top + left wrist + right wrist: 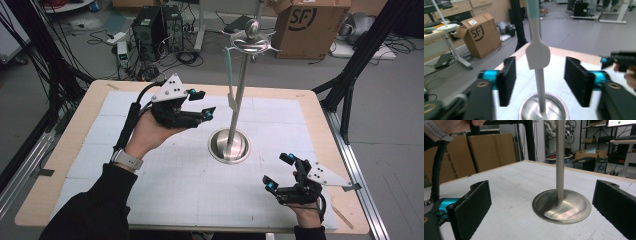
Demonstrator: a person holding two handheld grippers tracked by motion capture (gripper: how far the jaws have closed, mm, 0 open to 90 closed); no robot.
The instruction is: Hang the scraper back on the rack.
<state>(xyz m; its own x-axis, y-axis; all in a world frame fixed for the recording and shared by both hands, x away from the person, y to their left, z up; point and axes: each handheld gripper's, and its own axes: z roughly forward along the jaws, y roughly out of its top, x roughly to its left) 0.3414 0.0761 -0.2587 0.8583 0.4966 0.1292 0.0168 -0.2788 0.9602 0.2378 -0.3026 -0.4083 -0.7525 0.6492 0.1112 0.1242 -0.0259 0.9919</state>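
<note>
The white flat-bladed spatula with a pale teal handle (pixel 537 56), hanging mid-frame, looks light, stiff and slick; grip its neck. Both grippers' fingers (pixel 507 80) are spread, empty.

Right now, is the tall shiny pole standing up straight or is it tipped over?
Standing up. The metal stand rises from its round base, which sits flat on the white mat. A white spatula hangs beside its pole.

Centre: your path is blocked by the metal stand (pixel 235 125), spatula (pixel 537 56) hanging beside its pole | white mat (pixel 175 185) lies bare around its base | left gripper (pixel 202 104) faces the spatula, jaws apart
</note>
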